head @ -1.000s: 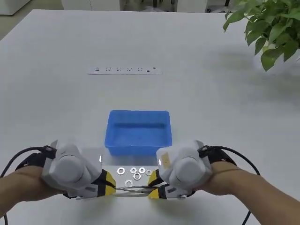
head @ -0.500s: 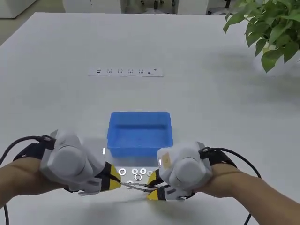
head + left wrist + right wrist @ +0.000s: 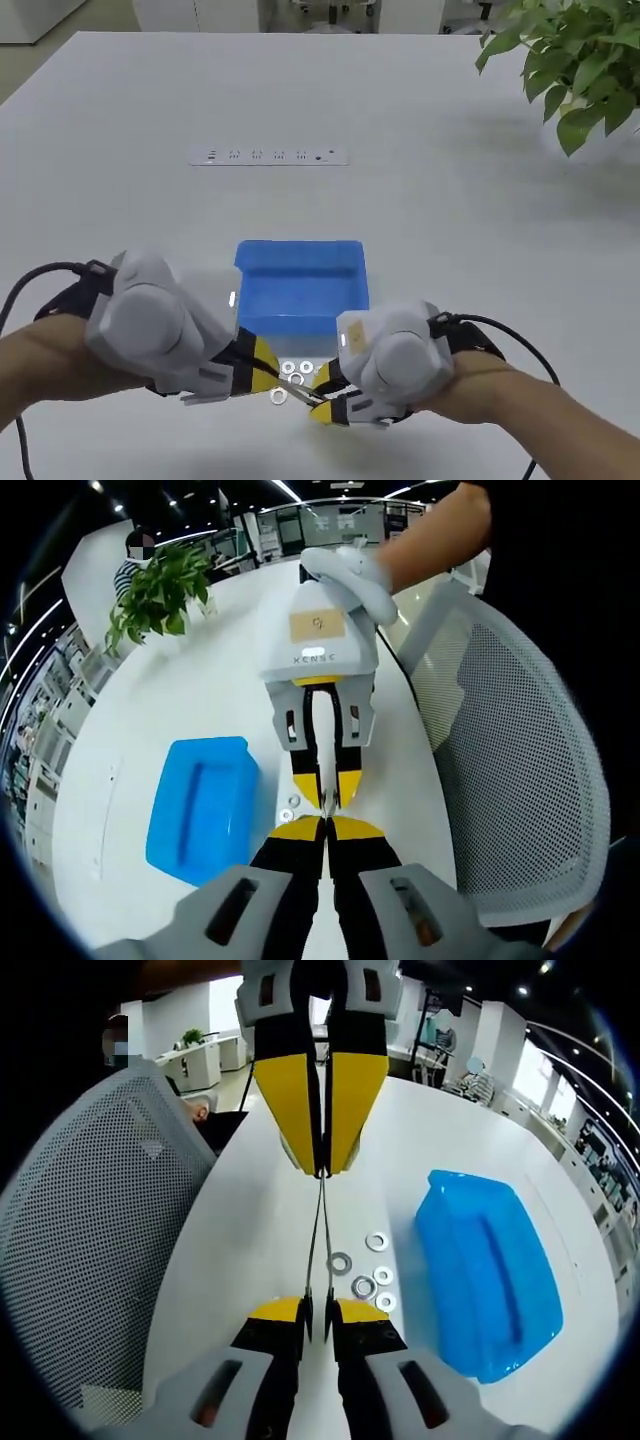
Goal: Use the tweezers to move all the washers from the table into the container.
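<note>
Thin metal tweezers [image 3: 300,388] span the short gap between my two grippers, just above the table. My left gripper [image 3: 268,366] is shut on one end of the tweezers [image 3: 319,1230]. My right gripper [image 3: 322,397] is shut on the other end, and the tweezers [image 3: 325,765] run back between its jaws. Both grippers face each other tip to tip: left gripper [image 3: 326,825], right gripper [image 3: 318,1312]. Several silver washers [image 3: 293,372] lie flat on the table under the tweezers, washers [image 3: 364,1286] also beside the container. The blue container [image 3: 300,262] stands just behind them.
A white power strip [image 3: 268,156] lies further back on the white table. A green plant [image 3: 570,60] stands at the far right. A grey mesh chair [image 3: 90,1220] sits behind the table's near edge. Black cables trail from both grippers.
The left gripper has moved right and toward the container, closing the gap to the right gripper. The tweezers, lying level between them before, now slant, higher at the left gripper's end.
</note>
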{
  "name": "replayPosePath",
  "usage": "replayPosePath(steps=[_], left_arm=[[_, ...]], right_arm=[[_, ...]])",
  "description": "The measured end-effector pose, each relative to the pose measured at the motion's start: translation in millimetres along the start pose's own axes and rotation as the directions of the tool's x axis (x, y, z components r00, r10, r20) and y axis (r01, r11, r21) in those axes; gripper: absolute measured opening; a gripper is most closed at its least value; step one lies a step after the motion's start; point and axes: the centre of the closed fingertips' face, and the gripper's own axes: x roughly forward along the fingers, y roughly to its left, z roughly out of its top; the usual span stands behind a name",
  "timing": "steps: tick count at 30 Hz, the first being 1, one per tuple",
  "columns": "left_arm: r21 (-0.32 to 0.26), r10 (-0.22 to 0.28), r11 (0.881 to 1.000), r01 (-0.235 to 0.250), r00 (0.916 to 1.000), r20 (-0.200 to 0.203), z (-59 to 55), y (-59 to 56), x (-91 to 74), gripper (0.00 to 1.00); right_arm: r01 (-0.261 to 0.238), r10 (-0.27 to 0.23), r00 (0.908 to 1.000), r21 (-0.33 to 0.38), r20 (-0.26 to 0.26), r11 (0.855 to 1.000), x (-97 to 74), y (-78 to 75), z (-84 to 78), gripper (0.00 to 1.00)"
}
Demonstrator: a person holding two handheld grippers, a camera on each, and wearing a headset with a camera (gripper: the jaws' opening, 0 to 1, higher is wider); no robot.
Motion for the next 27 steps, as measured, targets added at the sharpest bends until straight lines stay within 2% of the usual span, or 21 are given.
replayPosePath(steps=[5,20,27], left_arm=[[0.01,-0.01,1.0,0.009,0.9999,0.014,9.6,-0.7,-2.7,0.05],[0.025,-0.027,0.999,0.026,0.9988,0.041,24.7,-3.7,-5.4,0.05],[0.022,-0.03,0.999,0.029,0.998,0.055,26.4,-6.1,-0.9,0.05]], right_arm=[[0.001,-0.001,0.9998,0.01,0.019,1.0,-0.2,0.4,4.7,0.13],[-0.002,0.0,0.9979,0.03,0.064,1.0,0.6,3.6,14.5,0.13],[-0.004,0.003,0.9987,0.025,0.05,1.0,0.8,6.3,10.8,0.13]])
